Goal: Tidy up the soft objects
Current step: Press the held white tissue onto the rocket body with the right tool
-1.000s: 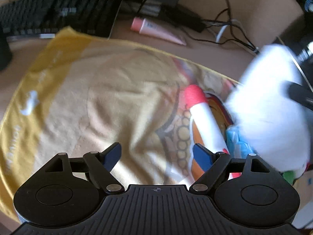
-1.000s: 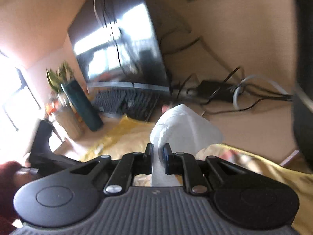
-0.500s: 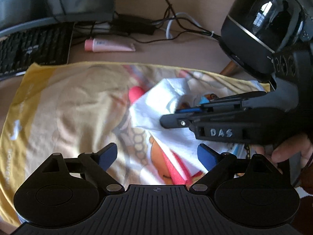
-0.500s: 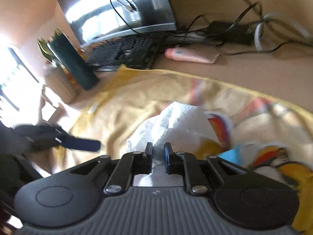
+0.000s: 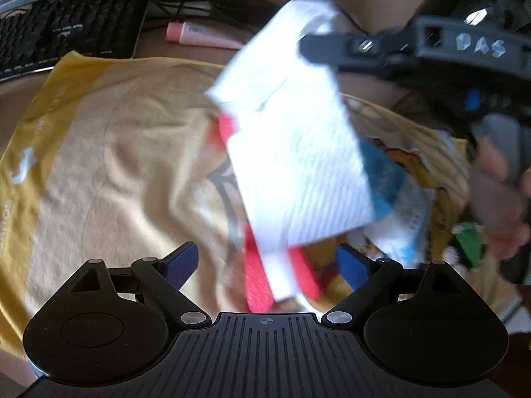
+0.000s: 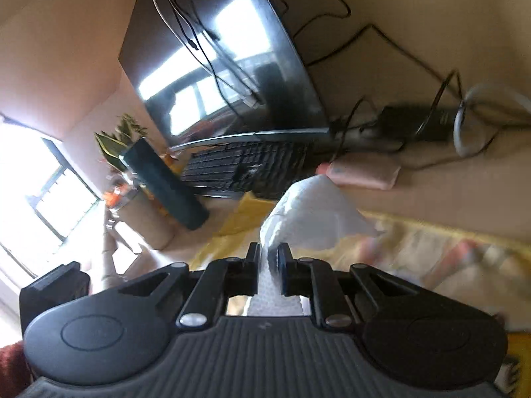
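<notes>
The left gripper (image 5: 264,262) hovers with jaws apart over a yellow printed towel (image 5: 109,172) spread on the counter, while the right gripper (image 6: 268,258), jaws clamped on a white ribbed cloth (image 5: 298,152), holds it aloft above the towel's middle. Blurred items, seemingly red and blue, lie beneath. Sorting looks barely begun: the limp, creased cloth is not yet placed.

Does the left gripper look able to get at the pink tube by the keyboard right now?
Probably yes. The left gripper is open and empty, and the pink tube lies uncovered on the desk beyond the yellow towel. The white cloth held by the right gripper hangs just to its right, not over it.
</notes>
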